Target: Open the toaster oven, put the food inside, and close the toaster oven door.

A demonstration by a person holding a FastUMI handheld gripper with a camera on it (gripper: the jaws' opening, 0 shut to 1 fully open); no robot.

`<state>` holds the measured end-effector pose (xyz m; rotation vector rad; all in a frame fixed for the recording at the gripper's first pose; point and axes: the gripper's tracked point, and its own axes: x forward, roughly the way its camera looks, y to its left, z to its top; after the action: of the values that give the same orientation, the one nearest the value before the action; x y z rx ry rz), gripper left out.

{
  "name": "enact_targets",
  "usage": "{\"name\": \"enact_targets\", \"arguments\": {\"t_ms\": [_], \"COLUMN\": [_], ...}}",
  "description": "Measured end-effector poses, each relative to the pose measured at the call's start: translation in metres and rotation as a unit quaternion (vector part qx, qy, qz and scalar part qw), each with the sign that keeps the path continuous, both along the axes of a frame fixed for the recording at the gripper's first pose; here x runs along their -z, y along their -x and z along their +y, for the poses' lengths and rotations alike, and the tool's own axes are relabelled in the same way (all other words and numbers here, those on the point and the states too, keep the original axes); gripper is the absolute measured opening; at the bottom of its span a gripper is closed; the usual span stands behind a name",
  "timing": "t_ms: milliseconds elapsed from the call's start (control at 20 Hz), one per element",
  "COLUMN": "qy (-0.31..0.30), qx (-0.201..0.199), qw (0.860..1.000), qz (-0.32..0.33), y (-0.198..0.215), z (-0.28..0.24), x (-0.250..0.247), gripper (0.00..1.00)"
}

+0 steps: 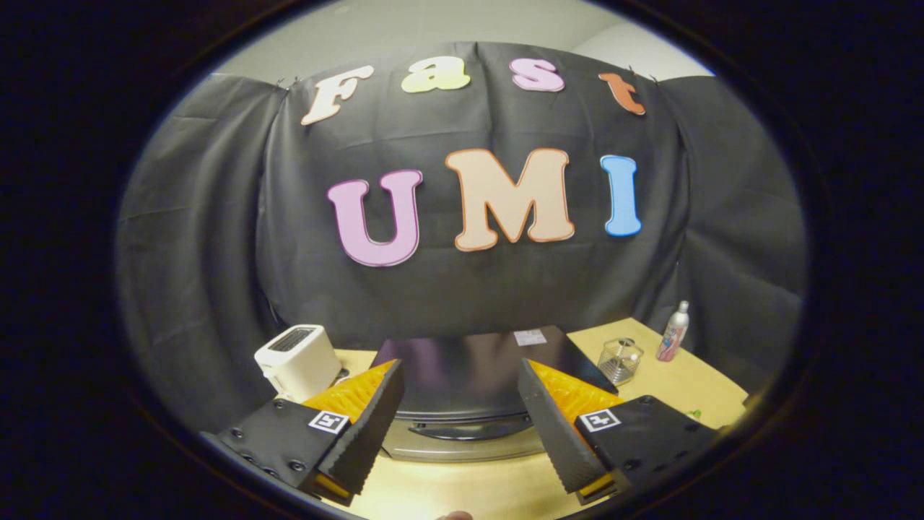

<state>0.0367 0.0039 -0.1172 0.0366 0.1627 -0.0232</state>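
A dark toaster oven with a glossy black top sits on the wooden table just ahead of me, seen from above. Its door is shut, and the black door handle runs across the silver front, between and slightly beyond my fingertips. My gripper is open, fingers spread wide to either side of the oven's front, with nothing held between them. The food is not visible near the fingers.
A white slot toaster stands left of the oven. To the right, on the table, are a small wire basket and a white-and-pink bottle. Black cloth walls close off the back and sides.
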Motion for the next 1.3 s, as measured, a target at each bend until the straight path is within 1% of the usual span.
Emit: {"name": "enact_targets", "arguments": {"t_ms": [150, 300, 400, 600, 750, 900, 1300], "qy": [0.027, 0.047, 0.049, 0.02, 0.035, 0.037, 0.044], "qx": [0.022, 0.024, 0.018, 0.024, 0.019, 0.021, 0.029], "qw": [0.999, 0.996, 0.996, 0.998, 0.997, 0.997, 0.995], "qz": [0.036, 0.066, 0.077, 0.06, 0.064, 0.071, 0.089], "y": [-0.012, -0.026, -0.026, -0.028, -0.027, -0.017, 0.041], "z": [-0.01, -0.012, -0.008, -0.009, -0.009, -0.009, -0.014], "x": [0.041, 0.073, 0.087, 0.089, 0.09, 0.095, 0.117], "gripper": [1.0, 1.0, 1.0, 0.98, 0.99, 0.99, 0.99]}}
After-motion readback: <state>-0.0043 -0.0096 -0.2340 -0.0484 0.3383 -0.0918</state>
